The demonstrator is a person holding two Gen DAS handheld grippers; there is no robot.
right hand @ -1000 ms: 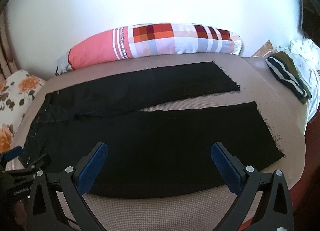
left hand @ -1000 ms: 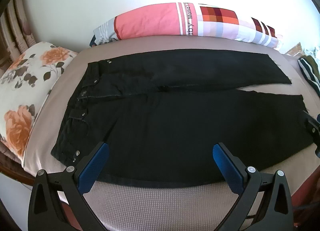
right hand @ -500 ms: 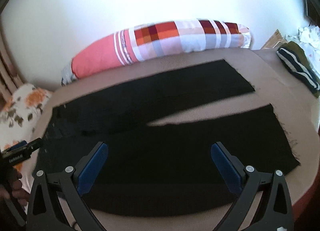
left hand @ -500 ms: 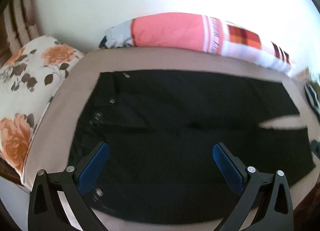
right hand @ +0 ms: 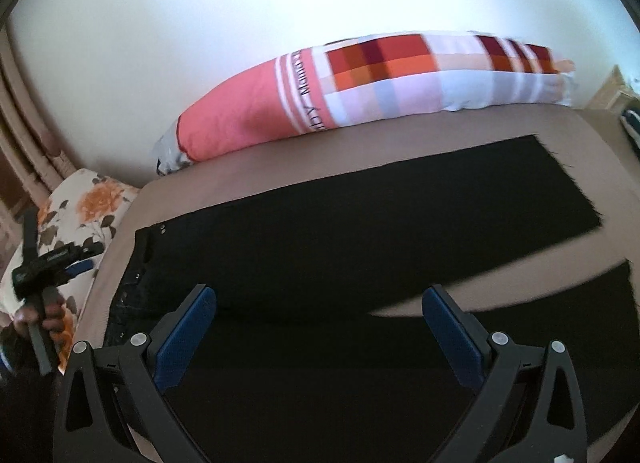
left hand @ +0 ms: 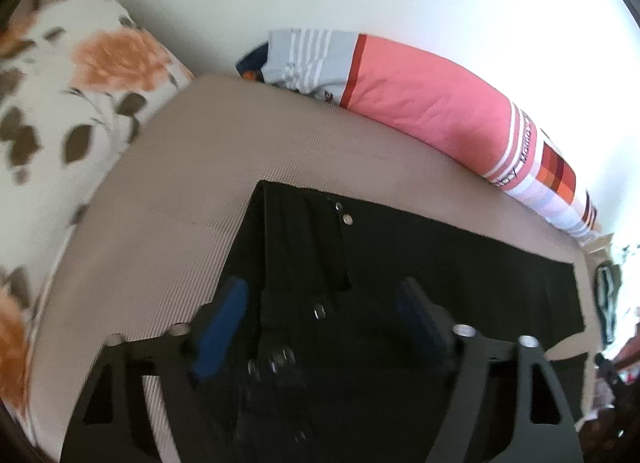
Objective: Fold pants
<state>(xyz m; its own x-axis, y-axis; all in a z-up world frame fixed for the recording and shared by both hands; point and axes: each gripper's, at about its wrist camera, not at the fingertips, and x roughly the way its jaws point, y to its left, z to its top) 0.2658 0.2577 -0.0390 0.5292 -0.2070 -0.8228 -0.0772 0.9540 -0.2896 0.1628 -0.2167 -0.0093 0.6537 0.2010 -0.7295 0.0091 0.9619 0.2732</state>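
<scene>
Pants (right hand: 360, 263), black, are being seen laid flat on the tan bed cover (left hand: 168, 231), waistband toward the floral pillow (left hand: 72, 103) at the left, legs running right. In the left wrist view the picture is being blurred by motion; the left gripper (left hand: 320, 319) is being held low over the waistband, jaws spread wide around it, with nothing clamped so far as can be made out. Rivets and the fly are being shown between the blue pads (left hand: 220, 327); the near edge of the garment is being hidden by the gripper frame. A long pink and checked bolster (right hand: 360, 91) is lying along the wall. In the right wrist view the right gripper (right hand: 320, 335) is being held wide apart above the near leg, empty; the near hem is being cut off at the right edge.
</scene>
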